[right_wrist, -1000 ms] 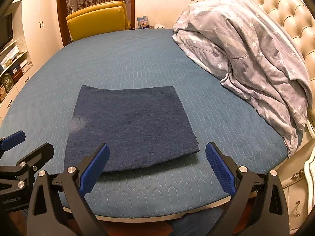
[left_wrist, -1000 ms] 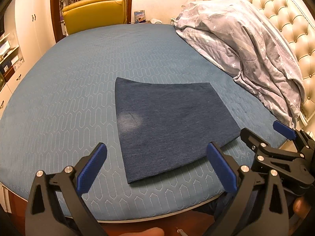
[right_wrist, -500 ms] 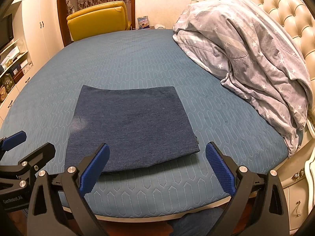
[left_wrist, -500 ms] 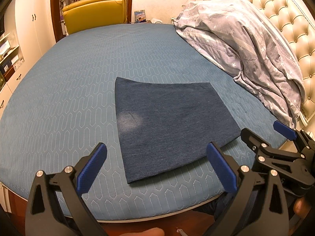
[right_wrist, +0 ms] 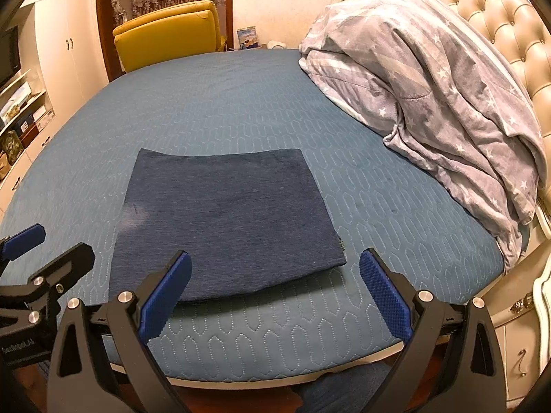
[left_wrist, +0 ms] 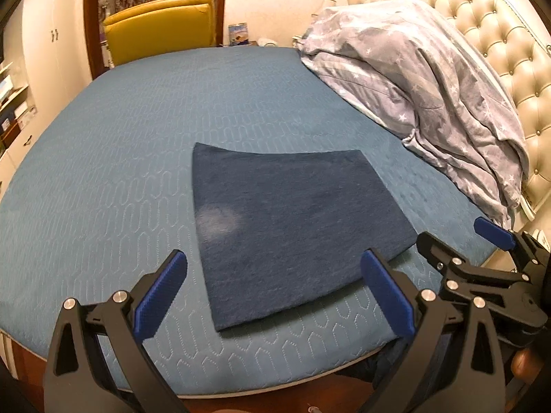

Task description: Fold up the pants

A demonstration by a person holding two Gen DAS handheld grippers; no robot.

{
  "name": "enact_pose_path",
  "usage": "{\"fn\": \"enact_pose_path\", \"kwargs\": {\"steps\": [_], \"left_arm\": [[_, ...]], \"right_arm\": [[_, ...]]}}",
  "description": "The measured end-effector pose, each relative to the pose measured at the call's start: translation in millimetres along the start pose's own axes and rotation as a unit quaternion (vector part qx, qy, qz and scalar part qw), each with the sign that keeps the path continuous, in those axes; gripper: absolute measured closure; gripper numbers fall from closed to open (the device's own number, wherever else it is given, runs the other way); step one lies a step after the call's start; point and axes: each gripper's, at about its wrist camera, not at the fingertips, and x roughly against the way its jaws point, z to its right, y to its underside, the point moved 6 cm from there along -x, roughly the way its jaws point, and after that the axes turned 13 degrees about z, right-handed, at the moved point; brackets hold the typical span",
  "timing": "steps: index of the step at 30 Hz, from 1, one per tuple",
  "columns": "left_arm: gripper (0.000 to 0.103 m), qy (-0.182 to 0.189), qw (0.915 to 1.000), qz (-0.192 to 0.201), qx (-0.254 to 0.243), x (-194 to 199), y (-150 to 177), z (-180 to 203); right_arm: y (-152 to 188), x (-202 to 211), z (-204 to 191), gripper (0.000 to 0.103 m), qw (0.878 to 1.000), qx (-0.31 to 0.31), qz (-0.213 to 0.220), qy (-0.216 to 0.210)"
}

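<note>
The dark blue pants (left_wrist: 292, 227) (right_wrist: 227, 220) lie folded into a flat rectangle on the teal bedspread (left_wrist: 137, 144) (right_wrist: 206, 103), near the bed's front edge. My left gripper (left_wrist: 273, 296) is open, held off the near edge of the bed, just short of the folded pants. Nothing is between its blue pads. My right gripper (right_wrist: 275, 297) is open too and empty, hovering at the pants' near right corner. In the left wrist view the right gripper (left_wrist: 482, 254) shows at the right side; in the right wrist view the left gripper (right_wrist: 38, 254) shows at the left edge.
A crumpled grey star-print duvet (left_wrist: 430, 86) (right_wrist: 430, 96) is piled against the tufted cream headboard (right_wrist: 499, 20) on the right. A yellow armchair (left_wrist: 162, 27) stands beyond the bed's far side. White cupboards (right_wrist: 51, 51) and shelves line the left wall. A nightstand (right_wrist: 516, 344) sits at lower right.
</note>
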Motion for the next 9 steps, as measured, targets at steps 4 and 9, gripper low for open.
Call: {"fn": "enact_pose_path", "kwargs": {"steps": [4,9], "left_arm": [[0.002,0.041,0.9988,-0.016,0.024,-15.9,-0.5,-4.6],[0.001,-0.011,0.9985,0.007,0.054,-27.5,1.4,-103.4]], "right_arm": [[2.0,-3.2,9.9,0.008,1.000,-0.014,-0.001,0.013],[0.6,-17.6,21.1,0.005,0.999,-0.040,0.007,0.025]]}}
